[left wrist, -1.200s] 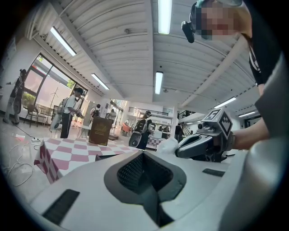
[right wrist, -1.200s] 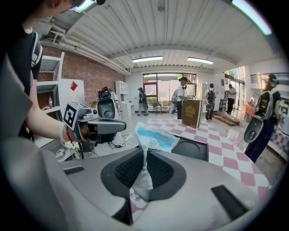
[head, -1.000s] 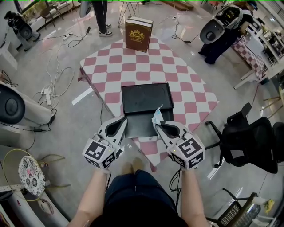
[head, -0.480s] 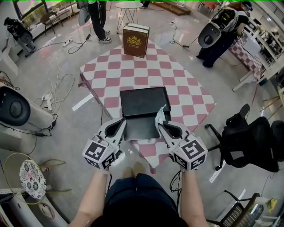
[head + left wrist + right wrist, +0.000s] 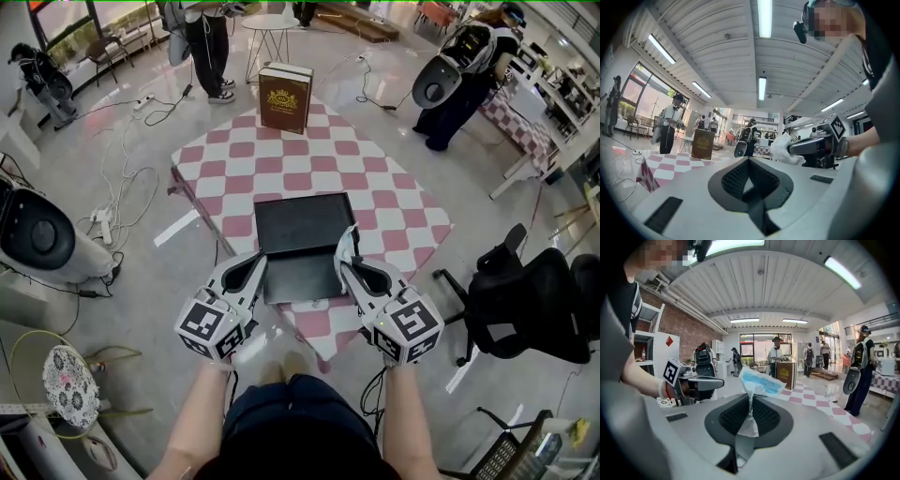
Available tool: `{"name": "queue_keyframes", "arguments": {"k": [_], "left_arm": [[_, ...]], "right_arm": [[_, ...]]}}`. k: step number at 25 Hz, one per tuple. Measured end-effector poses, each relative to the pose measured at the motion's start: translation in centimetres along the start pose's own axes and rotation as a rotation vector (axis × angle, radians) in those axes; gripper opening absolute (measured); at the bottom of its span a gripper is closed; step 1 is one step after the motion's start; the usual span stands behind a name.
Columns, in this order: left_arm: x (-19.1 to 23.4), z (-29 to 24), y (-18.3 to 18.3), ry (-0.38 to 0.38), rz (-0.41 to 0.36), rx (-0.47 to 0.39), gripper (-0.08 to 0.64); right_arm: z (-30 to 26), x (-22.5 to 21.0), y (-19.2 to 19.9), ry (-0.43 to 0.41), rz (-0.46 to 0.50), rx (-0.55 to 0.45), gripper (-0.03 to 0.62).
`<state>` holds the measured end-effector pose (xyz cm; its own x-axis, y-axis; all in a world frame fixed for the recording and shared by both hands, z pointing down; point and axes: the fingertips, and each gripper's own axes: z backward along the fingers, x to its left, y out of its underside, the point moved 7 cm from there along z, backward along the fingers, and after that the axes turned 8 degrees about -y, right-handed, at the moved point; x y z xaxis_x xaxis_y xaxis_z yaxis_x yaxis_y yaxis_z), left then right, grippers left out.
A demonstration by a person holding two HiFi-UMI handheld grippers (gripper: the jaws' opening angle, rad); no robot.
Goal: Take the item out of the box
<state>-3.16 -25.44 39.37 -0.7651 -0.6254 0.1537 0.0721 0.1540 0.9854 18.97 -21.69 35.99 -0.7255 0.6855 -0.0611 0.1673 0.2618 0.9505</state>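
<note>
A shallow black box (image 5: 298, 232) lies open on the pink-and-white checked table (image 5: 375, 187). My right gripper (image 5: 348, 257) hovers at the box's near right edge, shut on a thin white and blue packet (image 5: 345, 240). In the right gripper view the packet (image 5: 761, 382) stands up from the pinched jaws (image 5: 750, 414). My left gripper (image 5: 255, 264) hangs at the box's near left corner, shut with nothing in it. The left gripper view shows its jaws (image 5: 749, 177) closed and the right gripper (image 5: 812, 146) carrying the packet (image 5: 782, 150). A brown upright box (image 5: 285, 97) stands at the table's far end.
A black office chair (image 5: 525, 305) stands right of the table. Cables (image 5: 122, 178) trail over the floor at the left, beside a large grey machine (image 5: 42, 234). People (image 5: 208, 47) and a small round table (image 5: 269, 23) are beyond the far end.
The right gripper has drifted slightly right along the box's edge, still holding the packet. The left gripper has stayed put. The head view has tilted, so the table sits a little lower.
</note>
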Motion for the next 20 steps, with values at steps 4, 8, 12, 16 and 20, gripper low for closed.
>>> {"name": "queue_keyframes", "arguments": {"k": [4, 8, 12, 16, 20], "left_arm": [[0.3, 0.0, -0.6, -0.008, -0.006, -0.008, 0.0], [0.7, 0.0, -1.4, -0.014, -0.013, -0.017, 0.0], [0.7, 0.2, -2.2, -0.017, -0.018, -0.03, 0.0], [0.0, 0.3, -2.6, -0.011, -0.026, -0.043, 0.0], [-0.2, 0.3, -3.1, -0.01, -0.033, -0.052, 0.0]], "right_arm": [[0.2, -0.1, -0.2, 0.01, -0.011, -0.016, 0.029], [0.5, -0.1, -0.7, 0.014, -0.009, -0.034, 0.029], [0.8, 0.1, -1.5, 0.018, 0.008, -0.052, 0.029], [1.4, 0.1, -2.0, 0.02, 0.016, -0.078, 0.029], [1.6, 0.1, -2.3, 0.02, 0.025, -0.09, 0.029]]}}
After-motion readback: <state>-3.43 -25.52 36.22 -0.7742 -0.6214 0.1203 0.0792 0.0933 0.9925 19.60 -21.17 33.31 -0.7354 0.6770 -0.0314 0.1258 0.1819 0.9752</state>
